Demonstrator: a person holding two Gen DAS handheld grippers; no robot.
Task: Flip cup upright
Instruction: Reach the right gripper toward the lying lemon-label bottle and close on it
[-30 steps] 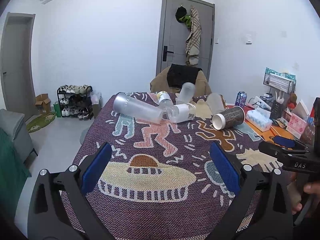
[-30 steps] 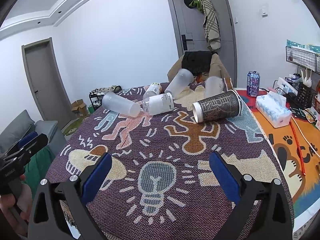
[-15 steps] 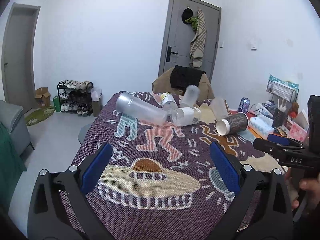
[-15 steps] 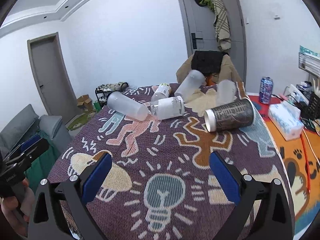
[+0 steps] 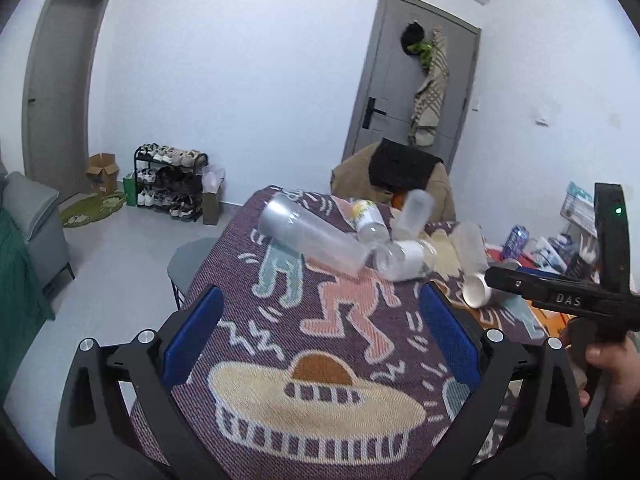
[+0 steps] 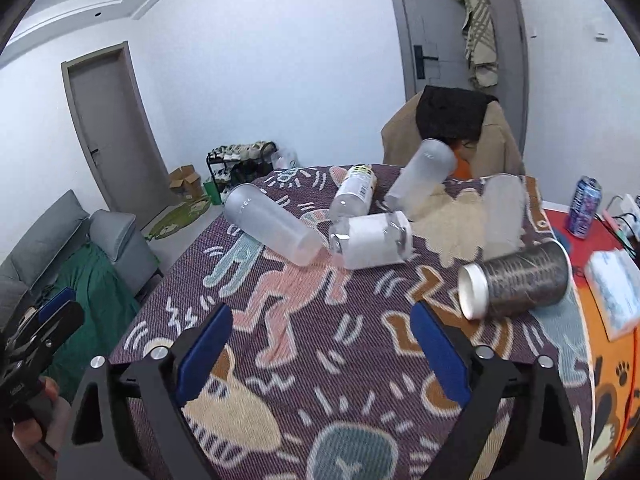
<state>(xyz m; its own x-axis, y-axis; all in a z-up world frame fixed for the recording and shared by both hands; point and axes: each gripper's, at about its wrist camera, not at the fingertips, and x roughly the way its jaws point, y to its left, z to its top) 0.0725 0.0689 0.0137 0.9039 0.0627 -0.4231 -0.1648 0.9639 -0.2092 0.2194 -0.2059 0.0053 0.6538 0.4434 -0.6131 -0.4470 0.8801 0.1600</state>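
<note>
At the right of the right wrist frame, on the patterned cloth [image 6: 320, 360] over the worktop, we see the dark patterned cup [image 6: 516, 284] lying on its side, its white-rimmed mouth turned toward the lower left; whether anything is inside we cannot tell. Just above it a frosted tumbler [image 6: 504, 216] lies tipped over. Toward the centre lie a white-labelled clear jar [image 6: 372, 240], a long frosted tumbler [image 6: 272, 230] touching it, a small bottle [image 6: 354, 192], and another frosted tumbler [image 6: 424, 172] leaning tilted. Our right tool [image 6: 320, 354] hovers with fingers apart, holding nothing. Our left tool [image 5: 320, 330] is likewise spread wide above the cloth, well apart from the cup.
</note>
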